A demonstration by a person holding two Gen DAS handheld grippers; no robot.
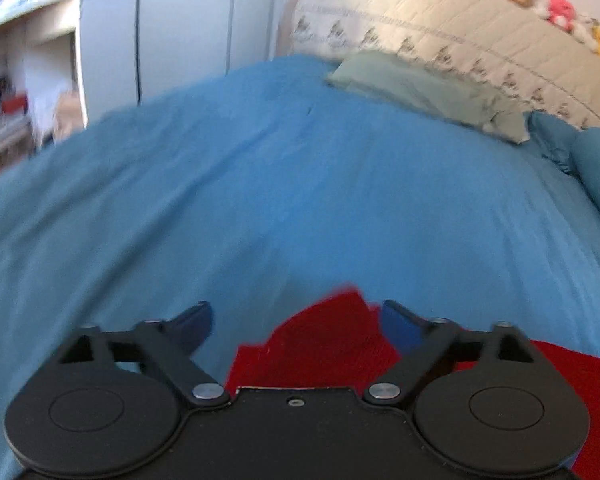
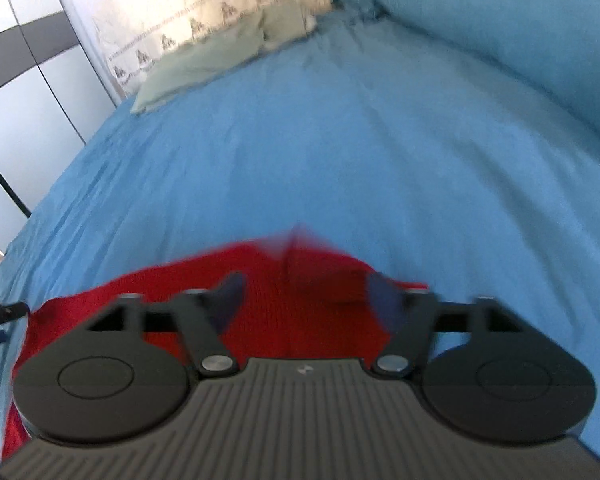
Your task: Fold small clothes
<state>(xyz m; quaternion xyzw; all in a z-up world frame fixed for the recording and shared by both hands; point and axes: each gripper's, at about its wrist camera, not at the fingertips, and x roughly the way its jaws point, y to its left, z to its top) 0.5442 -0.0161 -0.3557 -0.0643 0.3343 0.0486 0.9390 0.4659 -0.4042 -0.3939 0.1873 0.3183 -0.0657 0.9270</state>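
Observation:
A small red knit garment [image 1: 324,344] lies on a blue bed sheet [image 1: 260,184]. In the left wrist view my left gripper [image 1: 296,320] is open, its jaws spread wide just above the garment's upper edge. The red cloth runs below and to the right of it. In the right wrist view the same red garment [image 2: 268,300] lies under my right gripper [image 2: 304,292], which is open with its jaws wide over the cloth's peaked edge. Neither gripper holds anything. Both views are blurred.
A pale green pillow [image 1: 420,88] lies at the head of the bed by a cream quilted headboard [image 1: 440,20] with plush toys [image 1: 556,8] on top. A blue pillow [image 2: 520,32] lies at right. White wardrobe doors [image 1: 180,20] and shelves [image 1: 16,80] stand beyond the bed.

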